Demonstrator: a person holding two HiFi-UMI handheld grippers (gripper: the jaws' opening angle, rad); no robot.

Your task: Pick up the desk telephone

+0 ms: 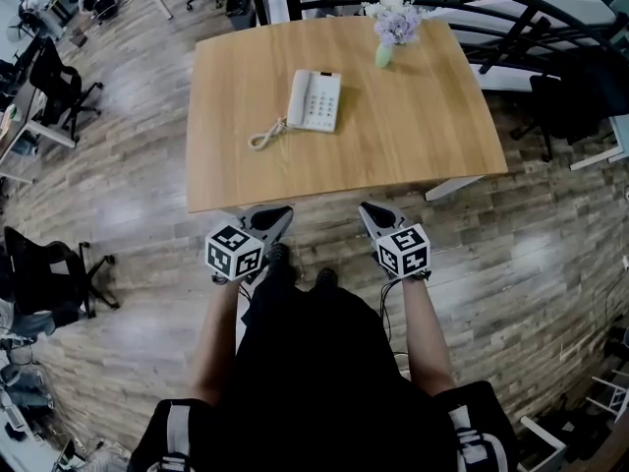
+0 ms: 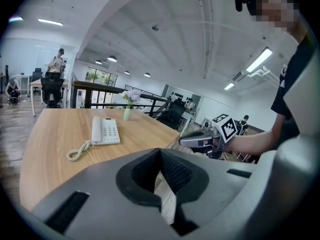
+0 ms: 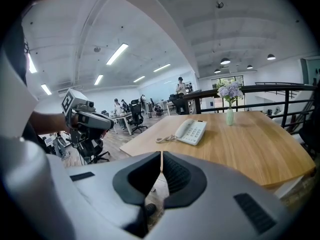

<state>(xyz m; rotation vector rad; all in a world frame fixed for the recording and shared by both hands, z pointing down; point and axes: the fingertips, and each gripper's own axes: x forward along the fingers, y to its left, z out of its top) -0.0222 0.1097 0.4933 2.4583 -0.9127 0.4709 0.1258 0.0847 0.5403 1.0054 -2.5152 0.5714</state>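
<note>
While both grippers are held up short of the wooden counter [image 1: 423,141], the scene from near to far is this:

Person: stands over the plank floor [image 1: 536,254] in dark clothing, with bare forearms stretched forward and one gripper in each hand.
Left gripper [image 1: 279,212]: its jaws are pressed together at the tips with nothing between them. It points at the counter's near edge, toward the left end of that edge.
Right gripper [image 1: 370,208]: its jaws are likewise closed tip to tip and empty. It is level with the left one and well apart from it, also close to the near edge.
Gap to the task's thing: neither gripper touches anything, and bare counter lies between both of them and the telephone.
Desk telephone [image 1: 314,100]: lies flat on the counter, left of the middle and nearer the far side. It is white, with the handset in its cradle on the left and the keypad on the right.
Coiled cord [image 1: 265,134]: runs from the telephone's near left corner and lies on the counter in a loose loop toward the person.
Vase [image 1: 383,55]: a small pale green one, upright near the far edge, beyond and to the right of the telephone and apart from it. It holds pale flowers [image 1: 396,18].
Background: a dark railing [image 3: 280,91] behind the counter and black office chairs [image 1: 49,278] on the floor to the left.
</note>
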